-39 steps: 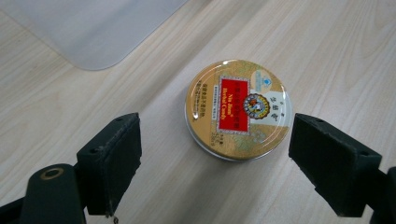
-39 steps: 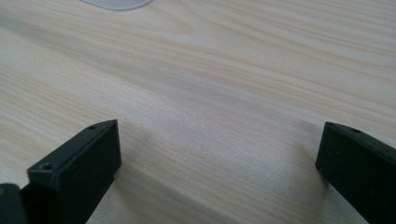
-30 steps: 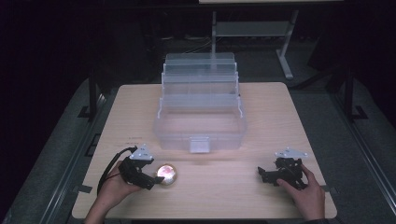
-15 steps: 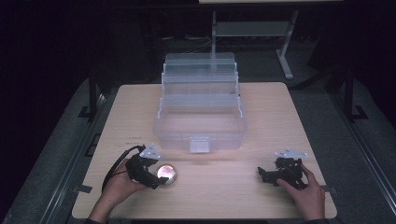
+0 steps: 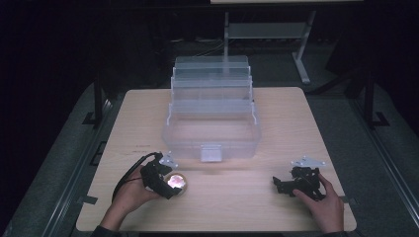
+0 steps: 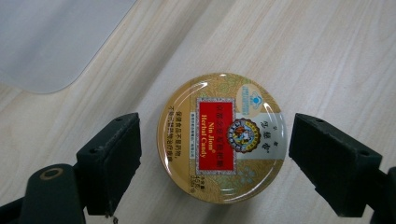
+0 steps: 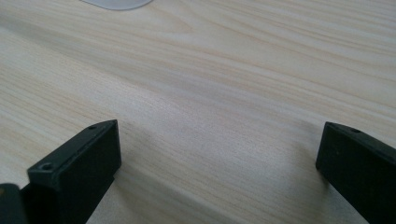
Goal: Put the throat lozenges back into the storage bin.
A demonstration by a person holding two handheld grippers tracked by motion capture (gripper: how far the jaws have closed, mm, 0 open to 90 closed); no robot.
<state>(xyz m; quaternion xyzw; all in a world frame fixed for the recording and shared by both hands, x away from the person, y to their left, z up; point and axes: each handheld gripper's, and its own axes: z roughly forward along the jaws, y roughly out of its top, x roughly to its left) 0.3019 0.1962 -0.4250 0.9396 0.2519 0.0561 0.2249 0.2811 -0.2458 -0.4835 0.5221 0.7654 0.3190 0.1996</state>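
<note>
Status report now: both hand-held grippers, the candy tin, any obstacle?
Left hand-held gripper open, jaws astride candy tin, gaps both sides. Right hand-held gripper open over bare table. Nothing blocking.

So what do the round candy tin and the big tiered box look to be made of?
Candy tin: probably metal, with a glossy printed gold lid catching glare along its rim. Tiered box: clear, slightly frosted plastic, since the table shows through its walls.

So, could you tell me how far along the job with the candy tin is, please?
Early. Already done: the clear organiser box stands open. In hand: the left gripper straddles the candy tin, jaws open and apart from its sides. Left, probably: closing on the tin, lifting it, placing it in the box. The right gripper rests open on the table.
</note>
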